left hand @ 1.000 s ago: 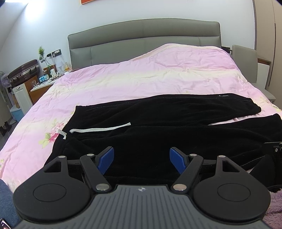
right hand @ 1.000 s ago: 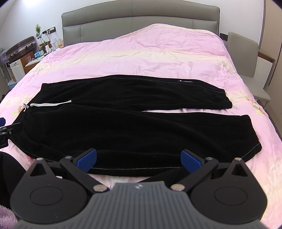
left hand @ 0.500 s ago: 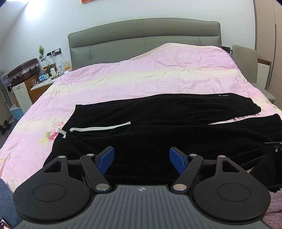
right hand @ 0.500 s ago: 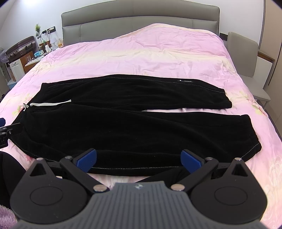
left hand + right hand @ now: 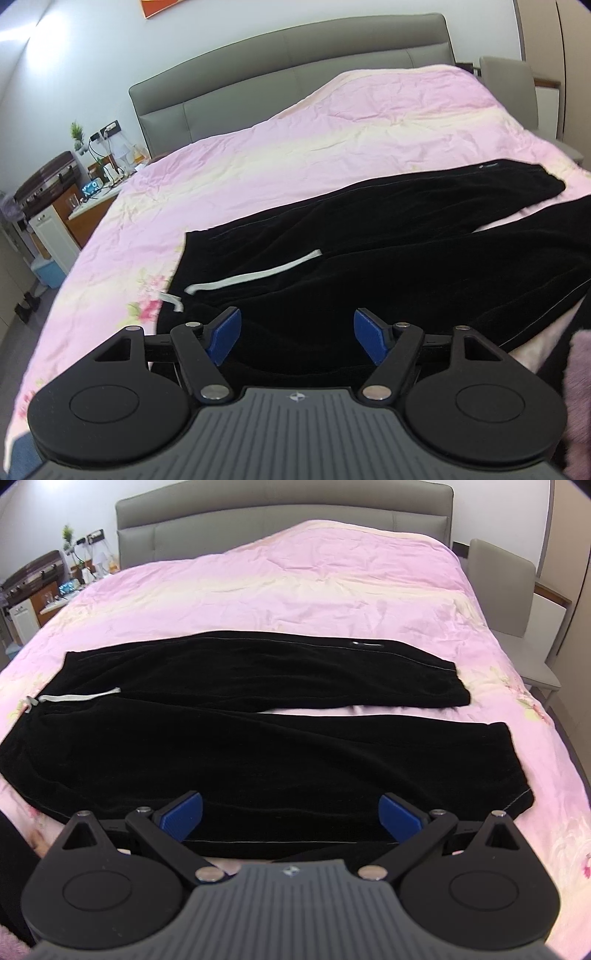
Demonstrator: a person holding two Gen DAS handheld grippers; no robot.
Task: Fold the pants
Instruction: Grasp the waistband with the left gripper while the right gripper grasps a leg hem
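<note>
Left gripper (image 5: 297, 334) hangs low over the waistband end of the black pants (image 5: 258, 753), jaws spread wide with nothing between the blue pads (image 5: 225, 334), and it sits just shy of the near hem of the fabric. Beside it, the white drawstring (image 5: 255, 275) trails across the waist area, one loose end lying on the pink duvet (image 5: 295, 579). Moving across, the pants lie flat on the bed, spread lengthwise from side to side, waist to the left and cuffs to the right. Both legs are laid out full length, the far leg and the near leg parted by a narrow sliver of pink toward the cuff end. Over on the right, the right gripper (image 5: 291, 814) is wide open too, holding nothing, poised over the near edge of the near leg. So the fold looks barely begun: the garment is smoothed and laid out, but neither leg is over the other and no fabric is pinched. By the look of it, both near-edge grasps, the leg-over-leg fold and the lengthwise folds all remain
</note>
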